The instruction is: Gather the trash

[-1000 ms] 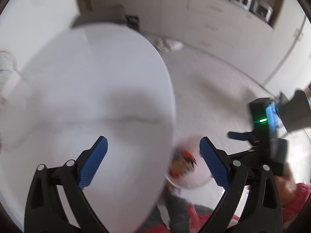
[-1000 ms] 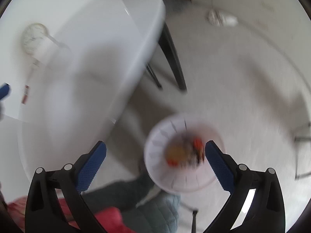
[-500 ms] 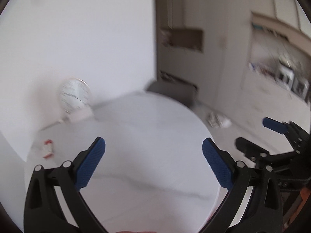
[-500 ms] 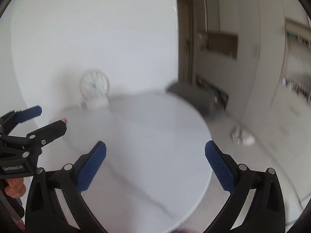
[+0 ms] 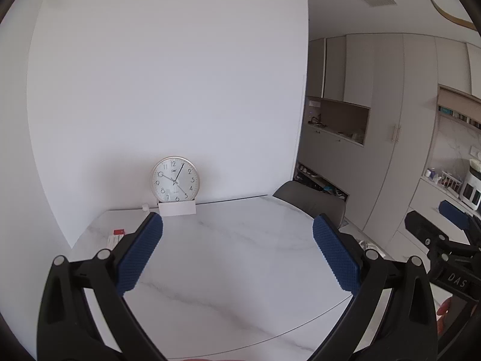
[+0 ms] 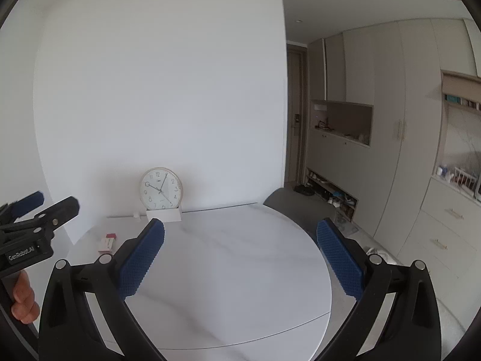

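A white marble counter [image 5: 240,270] fills the lower centre against a plain white wall [image 5: 168,75], with beige cabinets [image 6: 390,120] and a grey chair [image 5: 312,201] at right.

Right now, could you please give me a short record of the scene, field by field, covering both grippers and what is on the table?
left gripper: open, nothing between the jaws
right gripper: open, nothing between the jaws
table: round, white marble-look top, against the wall
clock: standing upright at the table's far edge, by the wall, on a white base
small box: red and white, lying flat on the table's far left part
chair: grey, behind the table's far right edge
trash on table: none clearly seen, apart perhaps from the small box
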